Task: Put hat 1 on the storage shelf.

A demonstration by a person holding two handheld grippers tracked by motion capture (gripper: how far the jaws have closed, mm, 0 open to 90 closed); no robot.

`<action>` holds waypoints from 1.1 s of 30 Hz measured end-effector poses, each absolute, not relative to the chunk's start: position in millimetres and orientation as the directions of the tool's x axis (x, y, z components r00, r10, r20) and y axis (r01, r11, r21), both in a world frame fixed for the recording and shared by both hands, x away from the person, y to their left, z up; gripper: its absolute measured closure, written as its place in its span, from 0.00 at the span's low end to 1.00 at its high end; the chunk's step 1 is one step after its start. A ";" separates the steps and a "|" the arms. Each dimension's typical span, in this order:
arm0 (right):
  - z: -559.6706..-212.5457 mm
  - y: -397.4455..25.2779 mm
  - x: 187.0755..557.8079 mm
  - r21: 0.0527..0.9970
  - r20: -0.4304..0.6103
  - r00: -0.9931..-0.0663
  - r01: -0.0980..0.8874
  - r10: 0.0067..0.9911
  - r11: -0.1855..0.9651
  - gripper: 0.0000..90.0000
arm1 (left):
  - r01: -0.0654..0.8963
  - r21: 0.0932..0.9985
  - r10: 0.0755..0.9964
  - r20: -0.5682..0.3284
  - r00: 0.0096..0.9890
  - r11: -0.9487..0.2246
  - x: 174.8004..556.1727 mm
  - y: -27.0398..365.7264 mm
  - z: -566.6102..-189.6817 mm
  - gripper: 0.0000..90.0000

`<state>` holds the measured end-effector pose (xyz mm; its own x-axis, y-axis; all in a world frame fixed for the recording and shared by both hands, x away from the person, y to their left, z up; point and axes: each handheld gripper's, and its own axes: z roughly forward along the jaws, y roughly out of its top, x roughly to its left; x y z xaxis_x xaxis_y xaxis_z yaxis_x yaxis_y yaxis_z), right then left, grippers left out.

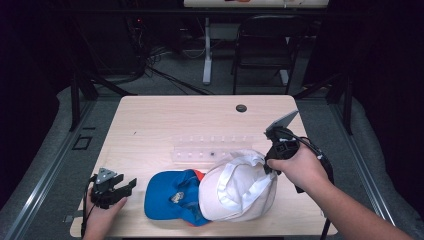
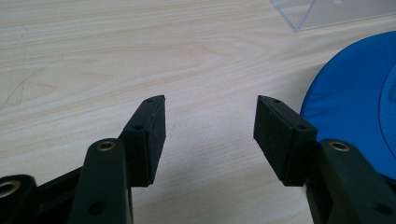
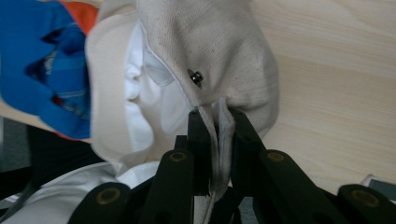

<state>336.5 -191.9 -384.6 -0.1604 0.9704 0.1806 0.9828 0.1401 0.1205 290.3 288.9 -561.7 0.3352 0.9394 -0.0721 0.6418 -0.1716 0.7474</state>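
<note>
Right hand-held gripper [image 3: 215,116] pinching white cap [image 1: 239,187] edge; left hand-held gripper [image 2: 210,133] spread, empty, at blue cap's [image 1: 172,195] 9 o'clock on worktop [image 1: 165,120].

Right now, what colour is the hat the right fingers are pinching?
Cream white cap, clearest in the right gripper view, pinched by the right gripper.

Cream cap [image 1: 239,190] sits upside down at the worktop's near edge, white lining showing, its edge pinched in the right tool [image 3: 217,135]. Blue cap [image 1: 172,196] lies flat beside it, touching, partly tucked underneath.
</note>
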 end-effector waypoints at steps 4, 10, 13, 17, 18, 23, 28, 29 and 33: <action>-367.1 -184.5 331.6 0.133 0.271 -0.165 0.982 0.948 0.133 0.91 | 0.642 0.747 0.939 -0.076 0.336 -0.169 290.0 289.8 -561.4 0.49; -361.4 -180.6 330.9 0.105 0.383 -0.163 0.986 0.909 0.132 0.91 | 0.639 0.751 0.939 -0.077 0.336 -0.167 289.6 289.3 -561.0 0.49; -363.5 -184.5 333.0 0.051 0.505 -0.140 0.990 0.852 0.132 0.91 | 0.641 0.750 0.939 -0.079 0.334 -0.165 289.9 289.8 -561.4 0.49; -368.5 -188.6 333.1 0.034 0.630 -0.094 0.995 0.771 0.093 0.91 | 0.643 0.749 0.940 -0.084 0.331 -0.159 290.6 290.1 -562.1 0.49; -368.5 -188.6 333.1 0.034 0.630 -0.094 0.995 0.771 0.093 0.91 | 0.643 0.749 0.940 -0.084 0.331 -0.159 290.6 290.1 -562.1 0.49; -371.8 -189.0 332.0 0.019 0.732 -0.074 0.996 0.677 0.089 0.91 | 0.638 0.753 0.940 -0.083 0.331 -0.159 290.0 289.8 -561.8 0.49; -366.1 -189.5 330.9 0.035 0.810 -0.077 0.996 0.581 0.083 0.91 | 0.636 0.755 0.938 -0.084 0.337 -0.161 290.2 289.4 -561.9 0.49; -364.1 -188.2 330.4 0.036 0.827 -0.060 0.998 0.560 0.053 0.91 | 0.634 0.755 0.936 -0.082 0.342 -0.165 290.4 289.3 -562.0 0.49; -355.9 -190.5 331.6 0.060 0.865 -0.074 0.997 0.496 0.044 0.91 | 0.632 0.758 0.937 -0.086 0.339 -0.159 290.4 288.8 -562.1 0.48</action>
